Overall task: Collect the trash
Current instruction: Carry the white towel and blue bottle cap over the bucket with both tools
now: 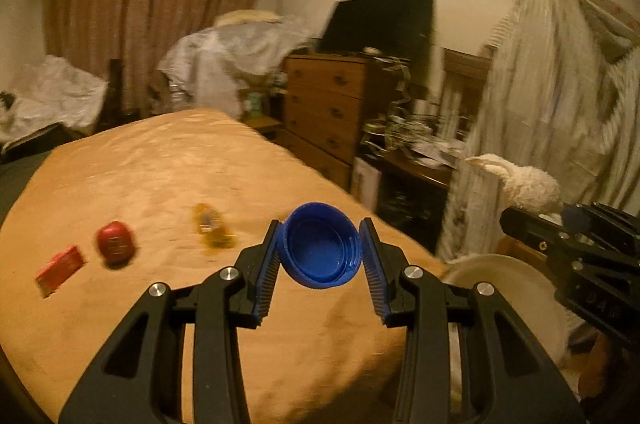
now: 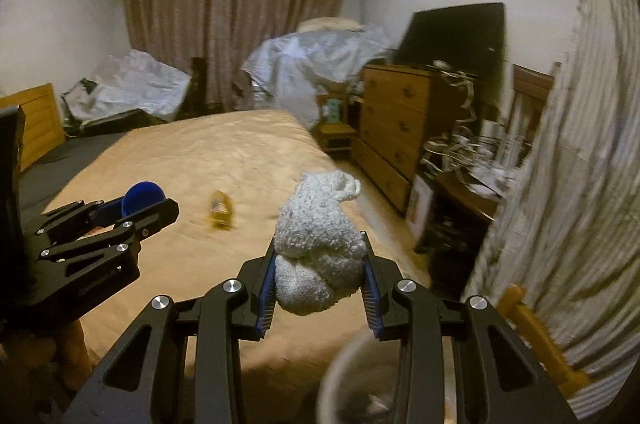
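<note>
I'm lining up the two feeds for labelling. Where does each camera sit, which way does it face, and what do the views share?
Left wrist: sits behind the left tool, facing along the bed toward the curtains; its fingers clamp a blue cap; the right tool shows at right.
Right wrist: sits behind the right tool, same heading, fingers clamping a white sock; the left tool shows at left.
Shared: bed, yellow wrapper, dresser, white bin rim, cap, sock.

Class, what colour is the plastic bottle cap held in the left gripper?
Blue; the round plastic bottle cap shows best in the left wrist view.
</note>
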The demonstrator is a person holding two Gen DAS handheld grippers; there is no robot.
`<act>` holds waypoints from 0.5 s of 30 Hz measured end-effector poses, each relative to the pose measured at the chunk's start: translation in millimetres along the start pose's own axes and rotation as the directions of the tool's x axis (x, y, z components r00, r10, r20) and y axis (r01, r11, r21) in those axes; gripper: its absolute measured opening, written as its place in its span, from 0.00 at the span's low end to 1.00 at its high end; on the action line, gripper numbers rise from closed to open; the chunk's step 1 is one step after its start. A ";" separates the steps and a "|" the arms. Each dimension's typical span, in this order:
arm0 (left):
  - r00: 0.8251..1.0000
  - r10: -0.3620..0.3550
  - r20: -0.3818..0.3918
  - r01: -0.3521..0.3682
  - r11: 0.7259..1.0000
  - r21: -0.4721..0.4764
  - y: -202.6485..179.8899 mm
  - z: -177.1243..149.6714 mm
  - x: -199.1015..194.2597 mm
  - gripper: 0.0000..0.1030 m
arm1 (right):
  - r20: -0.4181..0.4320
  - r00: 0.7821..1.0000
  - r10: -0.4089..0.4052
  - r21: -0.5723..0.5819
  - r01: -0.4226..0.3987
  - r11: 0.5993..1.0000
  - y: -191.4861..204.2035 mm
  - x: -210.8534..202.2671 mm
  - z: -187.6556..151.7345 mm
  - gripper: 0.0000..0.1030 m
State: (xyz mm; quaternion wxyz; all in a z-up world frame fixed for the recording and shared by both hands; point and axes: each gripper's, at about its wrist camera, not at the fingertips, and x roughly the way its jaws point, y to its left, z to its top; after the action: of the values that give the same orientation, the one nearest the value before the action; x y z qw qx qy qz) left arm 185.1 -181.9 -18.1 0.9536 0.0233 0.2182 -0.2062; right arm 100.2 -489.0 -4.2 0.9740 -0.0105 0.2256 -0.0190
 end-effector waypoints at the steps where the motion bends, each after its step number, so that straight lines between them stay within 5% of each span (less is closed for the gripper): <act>1: 1.000 -0.021 -0.006 0.022 1.000 0.012 -12.1 -0.1 3.1 0.36 | -0.006 1.000 -0.012 0.004 0.012 1.000 -10.9 -0.5 -1.1 0.36; 8: 0.989 -0.131 -0.065 0.135 0.988 0.071 -80.6 -2.0 24.8 0.36 | -0.084 0.993 -0.082 0.050 0.086 0.995 -94.0 -14.2 -21.4 0.36; 15: 0.965 -0.198 -0.170 0.216 0.972 0.092 -126.8 -12.7 52.3 0.36 | -0.261 0.964 -0.056 0.114 0.088 0.990 -173.2 5.6 -41.1 0.36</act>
State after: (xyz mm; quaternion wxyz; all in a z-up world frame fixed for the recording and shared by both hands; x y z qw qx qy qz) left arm 171.7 -316.1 -46.0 0.9035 0.0693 0.2836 -0.3138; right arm 81.6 -662.8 -38.5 0.9338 0.0445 0.3481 -0.0697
